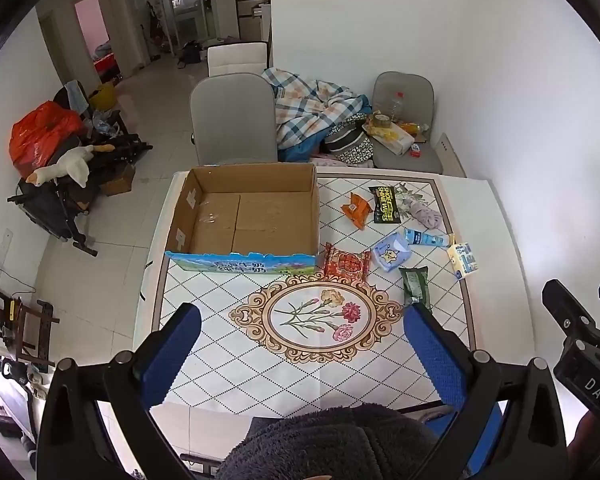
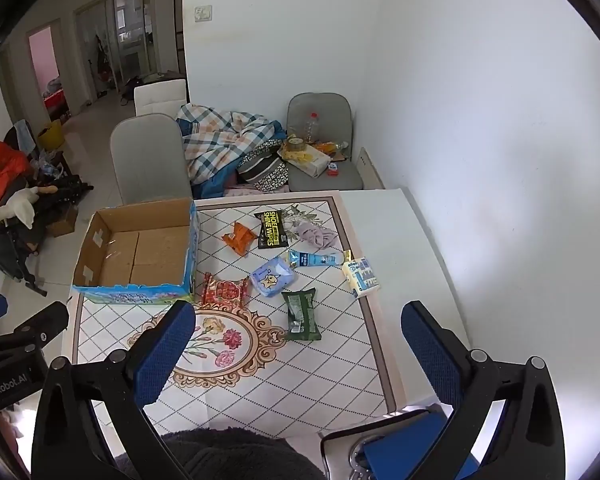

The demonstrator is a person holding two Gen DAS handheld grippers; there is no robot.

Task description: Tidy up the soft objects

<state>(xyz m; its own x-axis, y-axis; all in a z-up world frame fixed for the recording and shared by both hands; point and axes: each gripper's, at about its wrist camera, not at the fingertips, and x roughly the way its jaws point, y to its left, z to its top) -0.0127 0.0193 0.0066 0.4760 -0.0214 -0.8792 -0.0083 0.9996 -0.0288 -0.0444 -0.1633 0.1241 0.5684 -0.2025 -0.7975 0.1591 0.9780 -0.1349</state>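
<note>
An empty cardboard box (image 1: 244,216) (image 2: 140,254) stands at the table's far left. Soft packs lie to its right: a red pack (image 1: 347,261) (image 2: 224,290), a blue tissue pack (image 1: 392,252) (image 2: 271,276), a green pack (image 1: 415,285) (image 2: 301,314), an orange pack (image 1: 356,209) (image 2: 240,237), a black shoe-wipes pack (image 1: 386,202) (image 2: 273,229), a pink cloth (image 1: 427,216) (image 2: 318,236), a blue tube (image 1: 426,237) (image 2: 315,258) and a yellow-blue pack (image 1: 464,259) (image 2: 361,277). My left gripper (image 1: 302,312) and right gripper (image 2: 298,312) are both open and empty, held above the table's near edge.
The patterned table (image 1: 220,344) (image 2: 340,376) meets a white wall on the right. Grey chairs (image 1: 234,120) (image 2: 148,156) with a checked blanket (image 1: 312,108) and clutter stand behind it. A dark fleece sleeve (image 1: 328,444) is at the bottom.
</note>
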